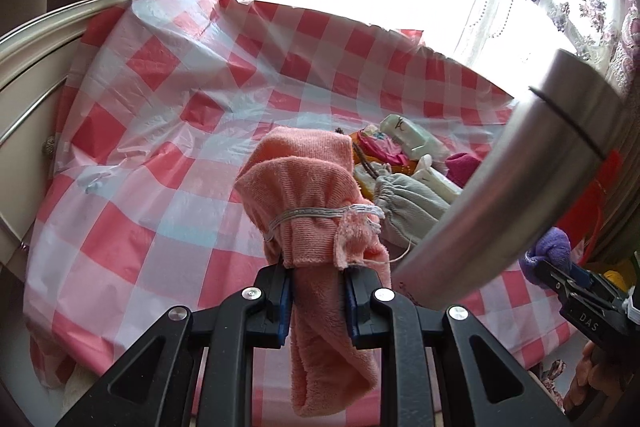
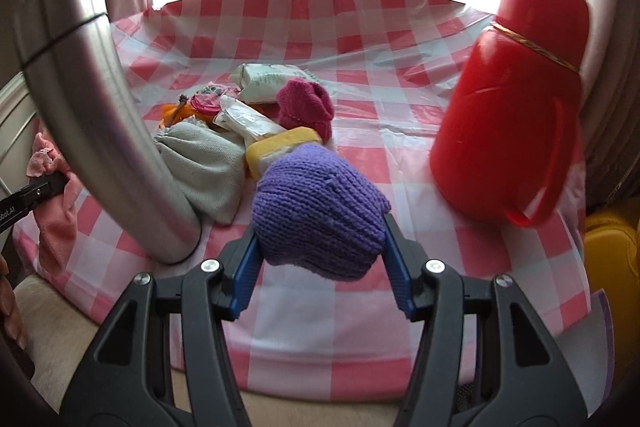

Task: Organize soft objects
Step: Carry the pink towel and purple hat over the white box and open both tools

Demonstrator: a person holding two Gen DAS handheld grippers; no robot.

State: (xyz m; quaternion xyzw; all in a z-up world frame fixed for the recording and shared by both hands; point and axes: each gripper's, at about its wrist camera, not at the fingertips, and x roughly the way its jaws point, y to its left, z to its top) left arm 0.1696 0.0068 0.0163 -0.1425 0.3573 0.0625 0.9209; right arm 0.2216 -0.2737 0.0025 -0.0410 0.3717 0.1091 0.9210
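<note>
**Two soft bundles aloft, two flasks in the way**

The left tool [image 1: 318, 291] is clenched on a peach towel roll [image 1: 310, 195] tied with a thin cord, its loose tail drooping below the jaws. The right tool [image 2: 322, 269] grips a purple knitted bundle [image 2: 320, 211] between its blue pads. Both items hang clear of the checked cloth [image 2: 360, 315] covering the desk.

The likeliest mishap is a knock: the steel flask [image 2: 108, 131] stands at the near edge just left of the purple bundle, between the two tools, and the red flask [image 2: 516, 99] stands to the right. A sideways swing could topple either one. The knit is springy and could squirm out of its pinch. The towel's hanging tail may snag the heap of pouches and the magenta sock [image 2: 306, 105] further back, dragging them about.
</note>
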